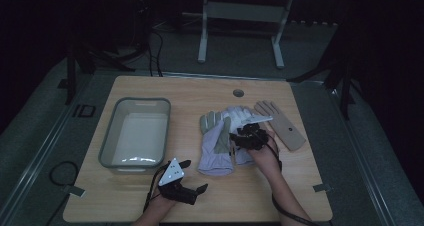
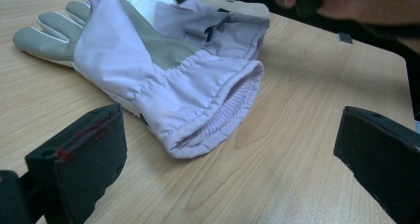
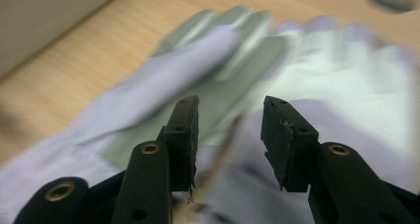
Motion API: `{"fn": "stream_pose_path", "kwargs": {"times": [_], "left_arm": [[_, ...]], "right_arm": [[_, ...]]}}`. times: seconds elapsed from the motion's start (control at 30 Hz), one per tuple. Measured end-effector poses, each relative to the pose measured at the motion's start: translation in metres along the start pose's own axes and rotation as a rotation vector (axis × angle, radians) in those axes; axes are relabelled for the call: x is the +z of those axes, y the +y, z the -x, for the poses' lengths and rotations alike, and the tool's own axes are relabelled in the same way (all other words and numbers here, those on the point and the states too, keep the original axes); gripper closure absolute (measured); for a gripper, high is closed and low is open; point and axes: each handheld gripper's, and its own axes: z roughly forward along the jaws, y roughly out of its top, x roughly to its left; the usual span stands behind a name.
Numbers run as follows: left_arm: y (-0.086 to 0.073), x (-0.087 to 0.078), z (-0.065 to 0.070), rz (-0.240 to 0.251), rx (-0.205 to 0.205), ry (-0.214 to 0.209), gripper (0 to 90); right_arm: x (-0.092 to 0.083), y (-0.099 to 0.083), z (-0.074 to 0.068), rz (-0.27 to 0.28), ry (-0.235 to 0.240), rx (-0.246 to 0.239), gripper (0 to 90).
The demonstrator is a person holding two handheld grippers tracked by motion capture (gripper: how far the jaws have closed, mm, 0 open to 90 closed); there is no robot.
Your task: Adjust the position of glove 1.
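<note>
Two lavender-and-grey work gloves lie side by side mid-table, the left glove (image 1: 214, 147) with its cuff toward me and the right glove (image 1: 239, 117) partly under my right hand. A flat tan glove (image 1: 281, 126) lies to their right. My right gripper (image 1: 247, 134) hovers low over the lavender pair. In the right gripper view its jaws stand a little apart, with the right gripper (image 3: 230, 102) above the left glove (image 3: 183, 75) and a blurred thin strand between them. My left gripper (image 1: 195, 176) is wide open near the front edge, and the left gripper (image 2: 230, 154) faces the glove cuff (image 2: 218, 110).
A grey plastic bin (image 1: 107, 136), nothing in it, stands on the left half of the wooden table (image 1: 300, 186). A round cable hole (image 1: 238, 93) sits near the far edge. Dark floor and a white frame lie beyond the table.
</note>
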Motion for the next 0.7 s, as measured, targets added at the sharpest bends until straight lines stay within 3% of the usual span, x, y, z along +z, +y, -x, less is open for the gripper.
{"fn": "stream_pose_path", "kwargs": {"times": [0.17,0.27,0.43,0.57,0.63,0.7], "left_arm": [[0.000,0.000,0.000,-0.002,-0.005,-0.001,0.0],[0.000,0.000,0.000,-0.003,-0.005,-0.001,0.0],[0.000,0.000,0.000,-0.003,-0.006,-0.001,0.0],[0.000,0.000,0.000,-0.002,-0.005,-0.003,0.0],[0.000,0.000,0.000,-0.002,-0.007,-0.003,0.0],[0.000,0.000,-0.001,-0.002,-0.010,-0.004,0.0]], "right_arm": [[-0.009,0.004,0.028,-0.002,-0.047,0.002,53.4],[-0.009,0.004,0.039,-0.016,-0.040,0.019,50.1],[0.005,-0.002,0.045,-0.038,0.000,0.047,44.7],[0.020,-0.009,0.048,-0.076,-0.005,0.043,46.3],[0.026,-0.012,0.047,-0.097,0.008,0.038,53.4],[0.031,-0.016,0.044,-0.109,-0.009,0.016,60.4]]}}
